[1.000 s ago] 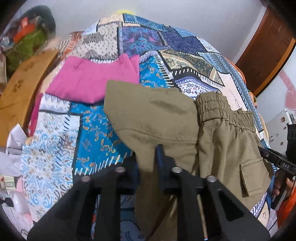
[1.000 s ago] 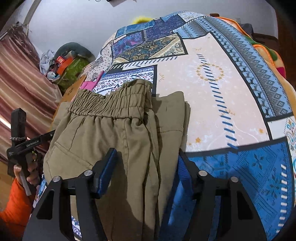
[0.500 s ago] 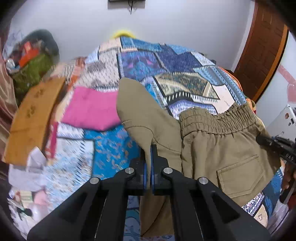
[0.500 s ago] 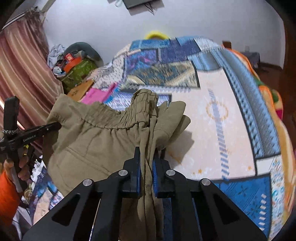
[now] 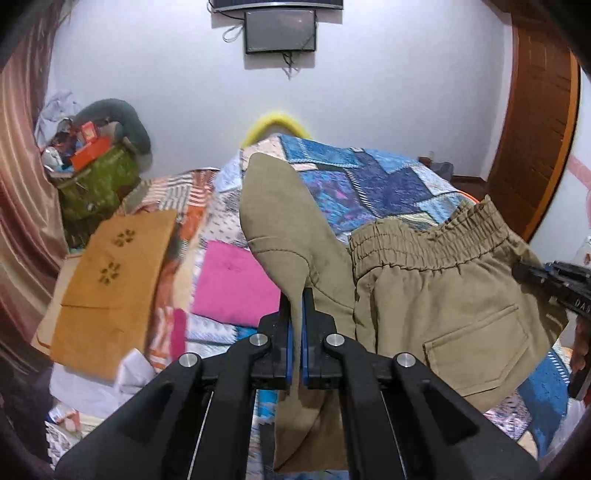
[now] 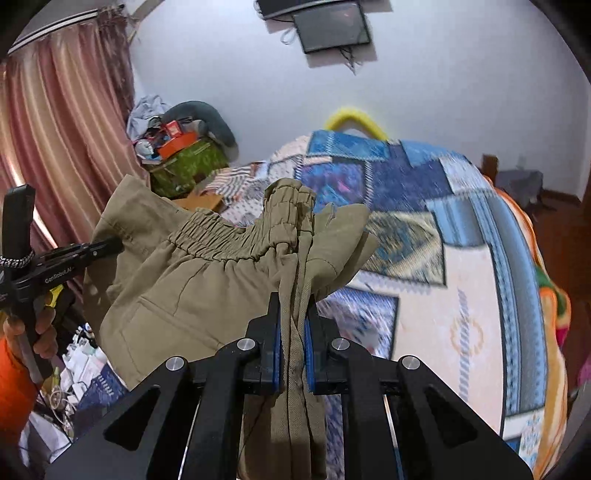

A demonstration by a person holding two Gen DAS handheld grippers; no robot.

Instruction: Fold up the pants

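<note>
Patchwork bedspread (image 5: 388,184) covers the bed beneath everything. Nearest, the left gripper (image 5: 294,332) is clamped on one edge of the olive pants (image 5: 436,295), and the right gripper (image 6: 293,332) pinches their bunched other side; the pants hang lifted between them. Behind lie a pink cloth (image 5: 232,288) and a wall screen (image 5: 280,31).

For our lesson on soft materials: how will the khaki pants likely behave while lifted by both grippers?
Probably floppy: the khaki pants sag between the left gripper and right gripper. The fabric bunches in both grips, so it likely won't slip. Loose ends will probably swing.
</note>
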